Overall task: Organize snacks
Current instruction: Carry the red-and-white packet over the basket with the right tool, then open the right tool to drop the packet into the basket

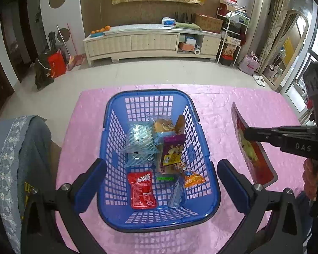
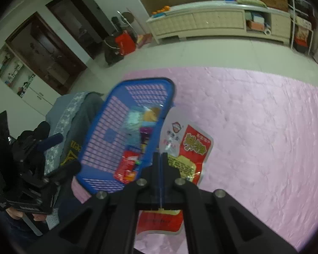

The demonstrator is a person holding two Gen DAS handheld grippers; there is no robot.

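**Red-and-white snack bag pinched beside the basket**

You're gripping the red-and-white snack bag (image 2: 186,148) with your right gripper (image 2: 161,158), jaws pressed together on it, holding it just right of the blue basket (image 1: 114,114) above the pink tablecloth (image 1: 233,97). Your left gripper (image 1: 159,182) is hovering over the basket, fingers spread wide, gripping nothing. Inside the basket are lying a red packet (image 1: 142,189), a purple packet (image 1: 172,150) and clear blue packets (image 1: 137,139).

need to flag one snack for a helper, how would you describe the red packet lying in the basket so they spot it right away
On the pink tablecloth stands a blue basket of snacks. Look at its near left floor: the red packet lies flat there, solid red with white lettering, unlike the clear blue, purple and orange wrappers beside it.
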